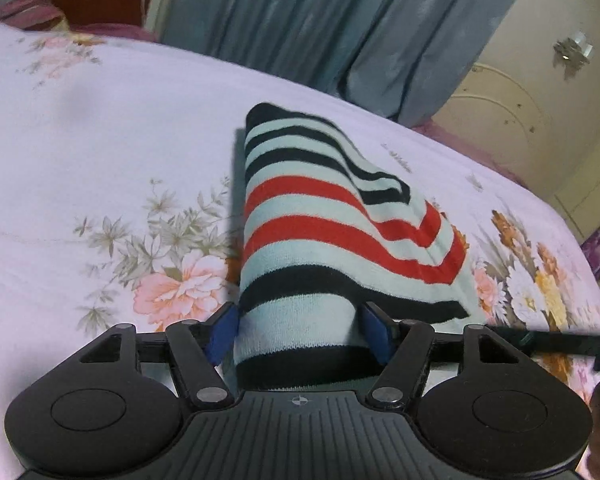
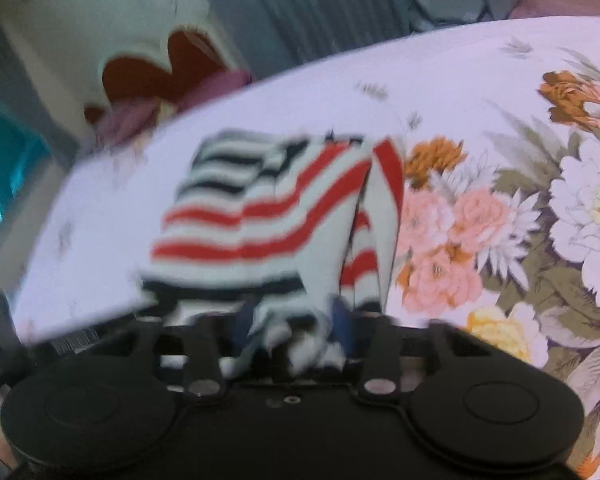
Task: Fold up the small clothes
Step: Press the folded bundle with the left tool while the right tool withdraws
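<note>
Left gripper [image 1: 298, 334] is standing fairly wide, blue pads [image 1: 223, 334] pressing both sides of the striped garment [image 1: 300, 220], so it's gripping the near hem. Right gripper [image 2: 294, 334] is nearly closed, pinching a bunched edge of the same garment [image 2: 268, 208]; that view is blurred. The cloth is lifting off the floral bedsheet [image 1: 100, 140] and draping away from both grippers. Grey curtain [image 1: 300, 20] is hanging beyond the bed.
</note>
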### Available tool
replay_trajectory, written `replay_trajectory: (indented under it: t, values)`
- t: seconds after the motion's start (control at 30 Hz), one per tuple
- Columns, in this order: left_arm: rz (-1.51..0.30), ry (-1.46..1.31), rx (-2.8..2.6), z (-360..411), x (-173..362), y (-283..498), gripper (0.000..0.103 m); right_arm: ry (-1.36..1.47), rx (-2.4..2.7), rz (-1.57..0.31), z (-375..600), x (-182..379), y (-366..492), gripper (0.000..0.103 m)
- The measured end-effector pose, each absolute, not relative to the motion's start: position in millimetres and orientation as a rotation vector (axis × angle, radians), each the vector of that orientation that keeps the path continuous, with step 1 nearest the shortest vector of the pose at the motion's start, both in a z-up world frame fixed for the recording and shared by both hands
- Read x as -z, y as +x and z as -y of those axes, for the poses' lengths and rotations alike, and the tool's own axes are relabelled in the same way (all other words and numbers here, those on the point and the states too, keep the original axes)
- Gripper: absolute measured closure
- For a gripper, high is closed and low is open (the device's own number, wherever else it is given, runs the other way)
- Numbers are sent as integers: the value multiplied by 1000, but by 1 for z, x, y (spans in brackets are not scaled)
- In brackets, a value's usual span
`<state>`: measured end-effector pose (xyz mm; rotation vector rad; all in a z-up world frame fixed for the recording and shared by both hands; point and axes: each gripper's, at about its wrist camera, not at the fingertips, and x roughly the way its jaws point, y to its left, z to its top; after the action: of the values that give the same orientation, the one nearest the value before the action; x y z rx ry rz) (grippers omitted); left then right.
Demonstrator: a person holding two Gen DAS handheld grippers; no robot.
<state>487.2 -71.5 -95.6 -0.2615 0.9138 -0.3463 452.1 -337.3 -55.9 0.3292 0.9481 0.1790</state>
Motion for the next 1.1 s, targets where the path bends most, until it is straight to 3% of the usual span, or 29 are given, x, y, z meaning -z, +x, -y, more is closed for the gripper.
replay_trajectory:
  t: [0.13, 0.27, 0.43, 0.53, 0.6, 0.63, 0.9, 1.1]
  values:
    - [-921, -208, 376, 73, 97, 486, 37, 324, -162, -957, 346, 68, 444, 81]
    - [-896, -225, 384, 69, 89, 489, 37, 347, -166, -866, 345, 49, 452, 63]
    - [-878, -252, 384, 65, 89, 498, 37, 391, -155, -939, 354, 68, 485, 64]
    - [-902, -247, 383, 69, 98, 505, 37, 406, -188, -940, 353, 78, 492, 56]
    - [-908, -255, 379, 71, 101, 508, 37, 365, -214, -934, 344, 77, 495, 65]
    - [-899, -247, 379, 73, 98, 507, 46, 340, -221, -933, 341, 77, 496, 85]
    - [-813, -12, 413, 114, 71, 498, 52, 187, -239, -737, 329, 31, 467, 87]
    - [-856, 145, 427, 139, 79, 506, 52, 326, -188, -833, 356, 83, 473, 85]
